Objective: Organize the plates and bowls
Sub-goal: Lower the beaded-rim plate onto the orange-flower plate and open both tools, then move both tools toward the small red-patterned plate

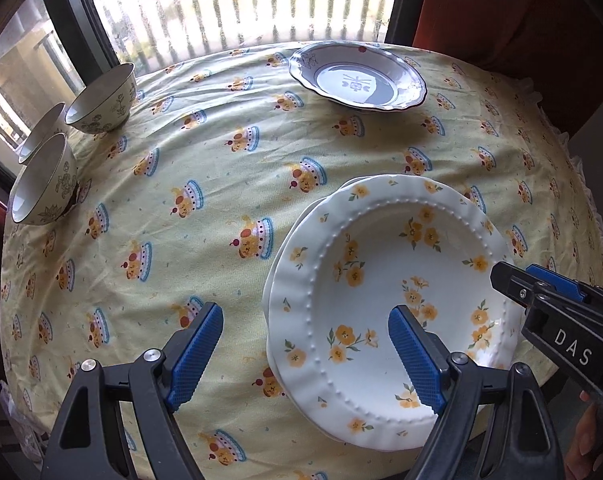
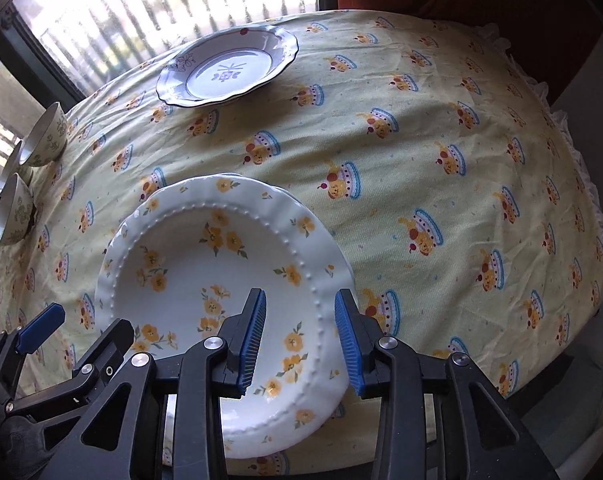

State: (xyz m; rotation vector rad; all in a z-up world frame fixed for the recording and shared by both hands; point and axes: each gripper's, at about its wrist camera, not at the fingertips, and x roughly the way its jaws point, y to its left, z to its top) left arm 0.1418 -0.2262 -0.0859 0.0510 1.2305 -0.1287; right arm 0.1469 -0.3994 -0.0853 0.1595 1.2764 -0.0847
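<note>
White yellow-flowered plate [image 1: 385,304] stacked on yellow tablecloth [image 1: 221,184], left gripper [image 1: 305,356] jaws wide apart straddling its near-left rim, right gripper [image 2: 300,344], lettered "DAS", jaws apart astride its right rim, blue-patterned plate [image 1: 357,76] and three bowls [image 1: 101,100] beyond it by the window.

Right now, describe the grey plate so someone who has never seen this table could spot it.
Start at the round table with the yellow tablecloth. At its far edge, by the bright window, sits the grey plate. Unlike the yellow-flowered plates nearby, it has a grey centre and a dark scalloped rim.
</note>
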